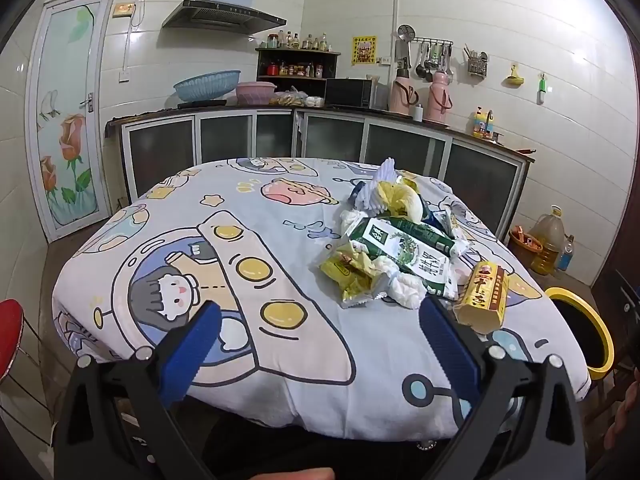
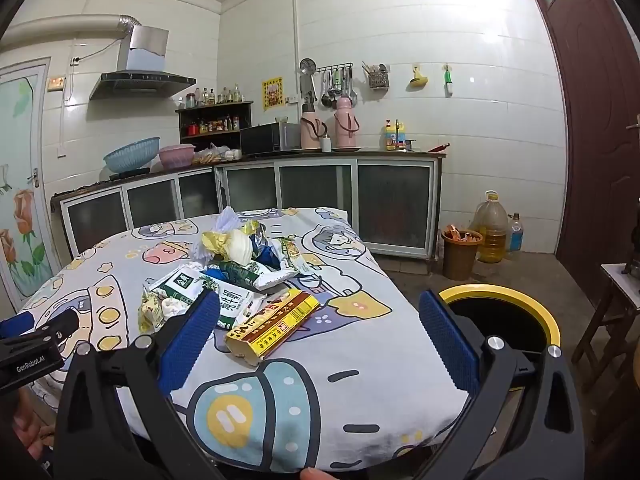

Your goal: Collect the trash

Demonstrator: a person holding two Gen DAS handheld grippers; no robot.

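The worktop [image 1: 280, 360], a table under a cartoon-print cloth, is carrying the whole of the trash; nothing is showing as collected. The bin [image 2: 552, 328], black inside with a yellow rim, is standing on the floor just beside the worktop's near right corner, and the part of its interior in view is looking dark and bare, though its bottom is not visible.

The trash pile [image 1: 396, 248] is lying toward the right half of the worktop: a green-and-white milk carton [image 1: 404, 246] is resting across crumpled wrappers, with yellow snack packets [image 1: 352, 276], white tissue wads [image 1: 408, 288] and a yellow-and-white bundle [image 2: 236, 248] at the far end. A yellow-and-red box [image 2: 272, 322] is lying on its side at the near edge of the pile, apart from the bin.

The left hand-held gripper [image 1: 320, 344] is hovering over the near edge of the worktop, jaws spread wide and gripping nothing. The right hand-held gripper [image 2: 320, 340] is likewise spread wide and empty, with the box lying ahead between its fingers but untouched.

Judgement: the task is standing at its start; every item is remaining to be lifted and dropped in the bin, and the box is appearing the nearest first pick.
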